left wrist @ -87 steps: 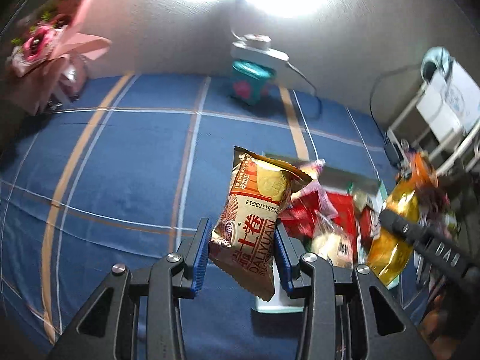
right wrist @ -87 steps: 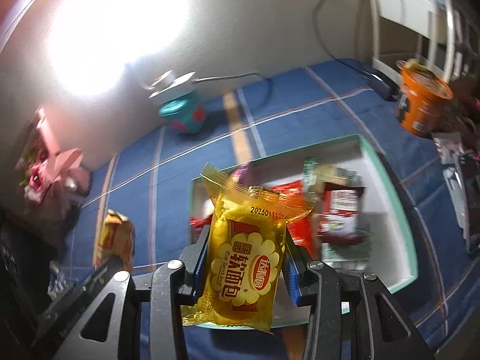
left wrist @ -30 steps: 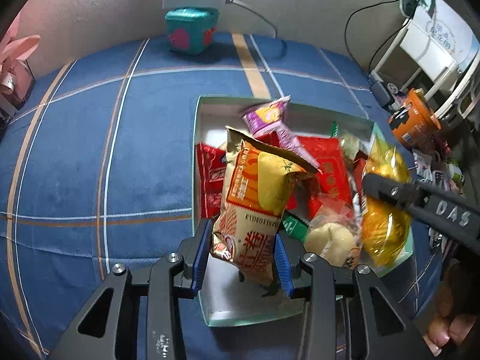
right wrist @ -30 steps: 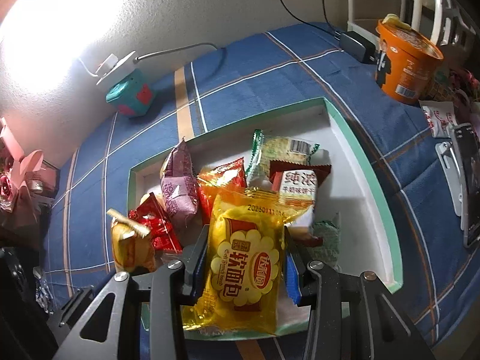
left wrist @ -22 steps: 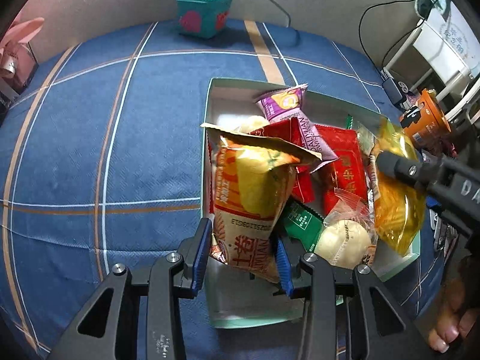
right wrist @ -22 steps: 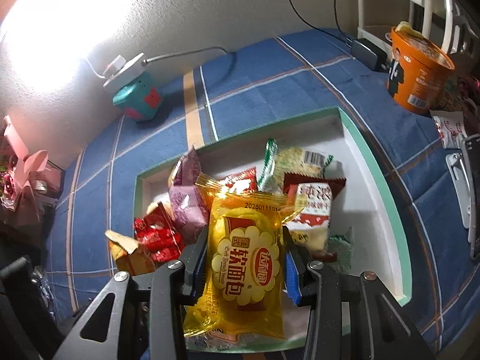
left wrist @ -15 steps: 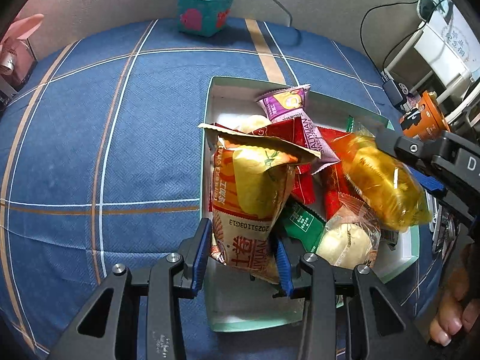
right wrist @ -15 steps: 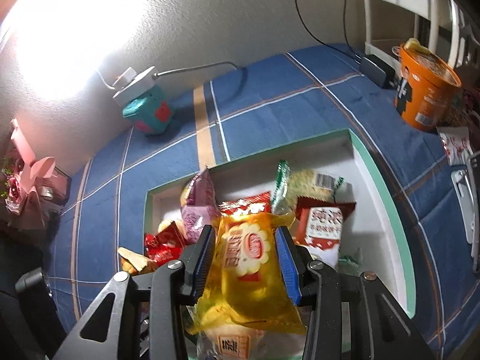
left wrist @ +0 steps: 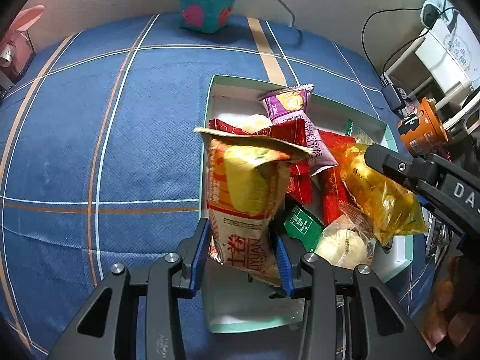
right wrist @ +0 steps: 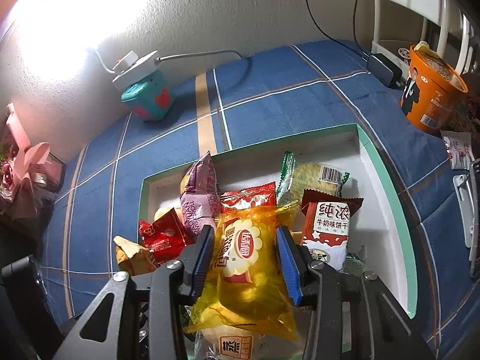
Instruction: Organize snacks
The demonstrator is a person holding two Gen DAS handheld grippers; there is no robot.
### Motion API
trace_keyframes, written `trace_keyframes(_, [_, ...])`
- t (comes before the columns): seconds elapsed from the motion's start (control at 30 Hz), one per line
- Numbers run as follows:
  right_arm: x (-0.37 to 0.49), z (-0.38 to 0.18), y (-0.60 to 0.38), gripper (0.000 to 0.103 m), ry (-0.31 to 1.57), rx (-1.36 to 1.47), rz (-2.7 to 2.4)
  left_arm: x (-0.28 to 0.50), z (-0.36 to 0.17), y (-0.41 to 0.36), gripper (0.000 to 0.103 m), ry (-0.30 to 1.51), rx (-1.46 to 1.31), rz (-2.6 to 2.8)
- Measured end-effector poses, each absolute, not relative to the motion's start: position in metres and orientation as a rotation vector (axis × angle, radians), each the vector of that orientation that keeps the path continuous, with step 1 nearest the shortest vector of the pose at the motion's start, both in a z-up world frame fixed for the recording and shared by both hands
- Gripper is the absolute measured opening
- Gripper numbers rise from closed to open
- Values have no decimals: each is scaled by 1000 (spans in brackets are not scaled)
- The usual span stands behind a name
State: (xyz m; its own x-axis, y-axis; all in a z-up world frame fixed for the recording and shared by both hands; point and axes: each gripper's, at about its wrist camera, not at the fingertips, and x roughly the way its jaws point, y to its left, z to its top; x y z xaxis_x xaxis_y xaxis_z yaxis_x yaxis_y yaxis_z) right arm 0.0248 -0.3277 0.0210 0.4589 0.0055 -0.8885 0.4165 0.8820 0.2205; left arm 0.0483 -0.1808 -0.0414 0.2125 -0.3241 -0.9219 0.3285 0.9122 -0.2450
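Orange snack pack [left wrist: 249, 201] sits upright between the blue pads of the left gripper [left wrist: 243, 252], clamped on its lower end, top flap tilted over the near-left part of the white box [left wrist: 387, 129]. Pack hangs above the box floor; whether its bottom edge touches the floor cannot be told

Yellow bread pack [right wrist: 249, 258] lies between the pads of the right gripper [right wrist: 246, 258]. Those jaws have just been opening; the pack has sagged down onto the pile below, a gap shows at the right pad, and whether the left pad touches the wrapper cannot be told. It rests on a clear-wrapped bun [right wrist: 231, 342] at the near edge of the box

In the box, from the right wrist view: purple roll pack [right wrist: 199, 195] toward the far-left corner, red pack [right wrist: 165, 234] just in front of it, green-edged cracker pack [right wrist: 315, 177] toward the far side, red-and-white milk biscuit pack [right wrist: 328, 228] just beside the right pad. A small green pack [left wrist: 301, 223] lies between the orange pack and the bun in the left wrist view

Box has a green rim and stands on a blue checked cloth [left wrist: 105, 138]. Teal cube [right wrist: 148, 99] with a white power strip on top stands near the wall, well apart from the box. Orange noodle cup [right wrist: 429, 93] stands beyond the right side of the box. Part of a hand [left wrist: 447, 309] shows at the lower right of the left wrist view
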Motion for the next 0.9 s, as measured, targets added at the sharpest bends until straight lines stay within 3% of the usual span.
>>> trace_keyframes(0.07, [24, 21, -328, 67, 1080, 452, -262, 49, -39, -180, 45, 1281, -8, -456])
trace_keyframes(0.13, [23, 20, -328, 67, 1086, 457, -259, 49, -34, -179, 51, 1278, -22, -464])
trace_keyframes(0.2, [22, 20, -329, 73, 1092, 468, -260, 49, -26, -175, 64, 1255, 1, -444])
trace_keyframes(0.37, [19, 21, -329, 81, 1098, 462, -266, 51, -13, -166, 68, 1236, -20, -424])
trace_keyframes(0.5, [19, 22, -329, 96, 1098, 447, -274, 55, -5, -151, 70, 1228, -62, -388])
trace_keyframes(0.8, [17, 25, -322, 101, 1091, 393, -279, 66, 3, -118, 98, 1162, -57, -175])
trace_keyframes(0.9, [17, 27, -318, 101, 1088, 375, -280, 71, 0, -114, 101, 1143, -16, -101])
